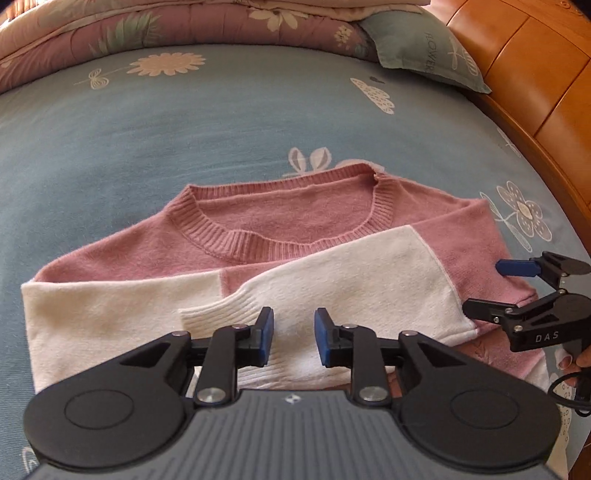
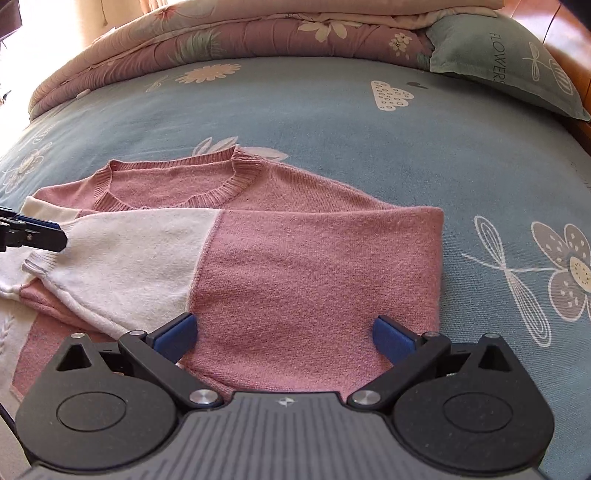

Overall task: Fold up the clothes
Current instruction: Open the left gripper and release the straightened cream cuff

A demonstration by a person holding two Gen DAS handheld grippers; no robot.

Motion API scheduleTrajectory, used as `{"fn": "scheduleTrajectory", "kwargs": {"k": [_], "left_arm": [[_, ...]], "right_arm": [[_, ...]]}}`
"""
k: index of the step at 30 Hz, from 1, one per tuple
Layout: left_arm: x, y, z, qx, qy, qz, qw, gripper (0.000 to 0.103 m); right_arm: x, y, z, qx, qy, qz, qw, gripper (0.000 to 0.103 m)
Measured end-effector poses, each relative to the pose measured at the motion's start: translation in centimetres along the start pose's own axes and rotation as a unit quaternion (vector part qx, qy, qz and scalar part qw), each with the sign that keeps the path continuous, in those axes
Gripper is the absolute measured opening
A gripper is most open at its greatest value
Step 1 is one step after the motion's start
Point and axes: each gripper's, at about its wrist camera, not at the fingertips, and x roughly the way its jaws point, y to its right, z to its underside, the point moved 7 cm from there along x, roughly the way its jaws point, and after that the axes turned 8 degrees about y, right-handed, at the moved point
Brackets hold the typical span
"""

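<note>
Pink-and-white sweater [image 1: 280, 218] is being laid flat on the blue floral bedsheet [image 1: 147, 140], neckline pointing toward the far side of the bed. Both sleeves are being kept folded across the chest; white ribbed cuff [image 1: 218, 314] of the upper sleeve is lying over the other sleeve. Left gripper [image 1: 293, 338] is being held just above that cuff, jaws parted, nothing between the blue pads. Right gripper [image 2: 284, 338] is being held over the pink sleeve section near the sweater's right edge, jaws spread wide, nothing clamped. Folded quilt [image 1: 184, 22] and green pillow [image 1: 424, 44] are being seen at the far side, wooden headboard [image 1: 535, 74] at right.
</note>
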Motion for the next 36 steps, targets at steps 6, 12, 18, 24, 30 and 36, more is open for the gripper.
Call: {"fn": "scheduleTrajectory", "kwargs": {"k": [6,12,18,24,30,36], "left_arm": [[-0.2,-0.9,0.3,-0.019,-0.003,0.014,0.9997,0.026],[0.3,-1.1,-0.1,-0.027,-0.013,0.02,0.9993,0.029],[-0.4,-0.3,-0.4,-0.025,-0.007,0.012,0.9996,0.039],[-1.6,0.5,-0.5,-0.005,0.004,0.002,1.0,0.055],[-0.5,-0.6,0.9,-0.014,-0.011,-0.013,0.9998,0.071],[-2.5,0.2,0.6,0.007,-0.007,-0.012,0.9999,0.071]], "right_arm": [[-0.1,0.2,0.4,0.008,0.015,-0.003,1.0,0.103],[0.1,0.1,0.3,0.016,0.016,0.004,1.0,0.103],[0.2,-0.2,0.5,0.011,0.033,0.014,0.999,0.103],[-1.3,-0.6,-0.1,0.015,0.028,-0.012,0.999,0.103],[-1.7,-1.7,1.5,0.005,0.013,-0.014,1.0,0.103],[-2.4,-2.2,0.9,-0.008,0.014,-0.023,1.0,0.103]]}}
